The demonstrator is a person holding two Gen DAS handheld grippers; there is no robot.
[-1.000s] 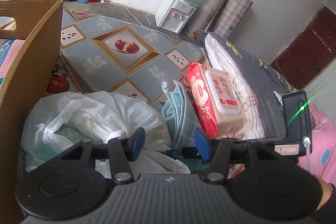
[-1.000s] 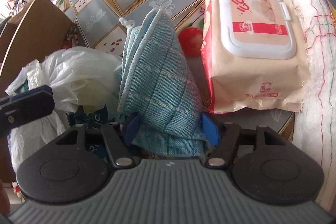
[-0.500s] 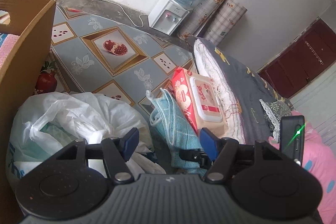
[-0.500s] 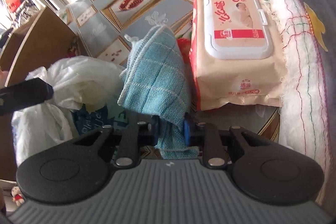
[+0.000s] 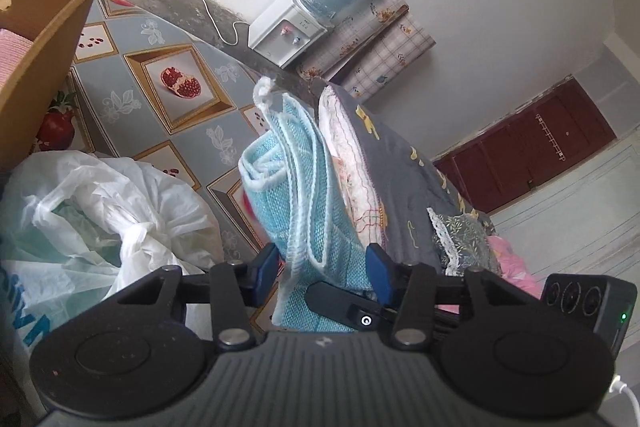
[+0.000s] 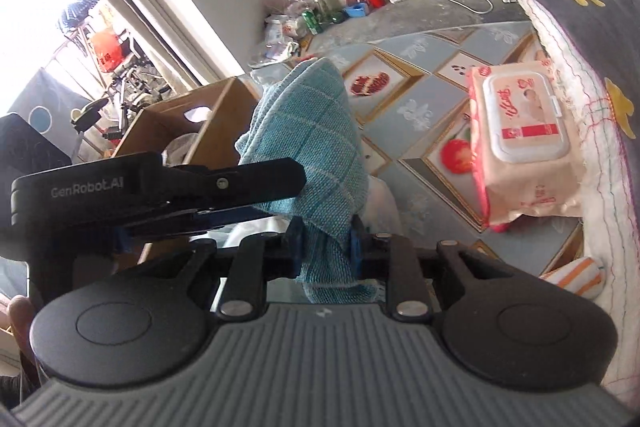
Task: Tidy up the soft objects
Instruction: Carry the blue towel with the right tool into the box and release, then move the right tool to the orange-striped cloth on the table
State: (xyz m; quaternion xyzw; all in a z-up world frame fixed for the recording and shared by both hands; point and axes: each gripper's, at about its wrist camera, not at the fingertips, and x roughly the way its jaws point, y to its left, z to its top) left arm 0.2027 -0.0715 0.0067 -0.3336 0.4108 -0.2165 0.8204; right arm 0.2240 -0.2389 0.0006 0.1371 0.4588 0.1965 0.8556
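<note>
Right gripper [image 6: 325, 243] clamps the blue cloth [image 6: 316, 147], lifted at frame centre. Only the right view shows the wipes pack [image 6: 522, 143] right of centre and the box [image 6: 188, 131] at left. Left view: left gripper [image 5: 322, 267] spread wide around the cloth [image 5: 308, 195]; bag [image 5: 100, 211] lower left; patterned mat [image 5: 132, 83], dispenser [image 5: 286, 37] beyond.

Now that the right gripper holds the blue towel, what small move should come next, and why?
Probably carry it a little toward the cardboard box. The right gripper is shut on the blue towel, which hangs lifted off the floor mat. The left gripper is open around its lower part, not pinching, and the box stands open just behind the towel.
</note>
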